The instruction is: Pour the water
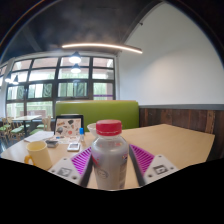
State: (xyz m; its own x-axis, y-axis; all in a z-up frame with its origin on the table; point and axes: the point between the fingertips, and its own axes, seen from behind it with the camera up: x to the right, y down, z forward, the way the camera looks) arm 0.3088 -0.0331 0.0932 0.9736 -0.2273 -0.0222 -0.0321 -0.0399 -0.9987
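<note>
A clear plastic bottle [110, 158] with a red cap [109, 127] stands upright between my fingers, filling the space between the two purple pads [142, 158]. My gripper [111, 165] is shut on the bottle, with both pads pressed against its sides. The bottle's base is hidden below the fingers. A pale yellow cup [38, 153] stands on the wooden table [180, 143] to the left of the fingers, a little apart from them.
Small items, among them a dark phone-like object [73, 147] and a picture stand [68, 126], lie on the table beyond the cup. A green bench back [110, 111] runs behind the table, with windows [60, 85] above it and a white wall to the right.
</note>
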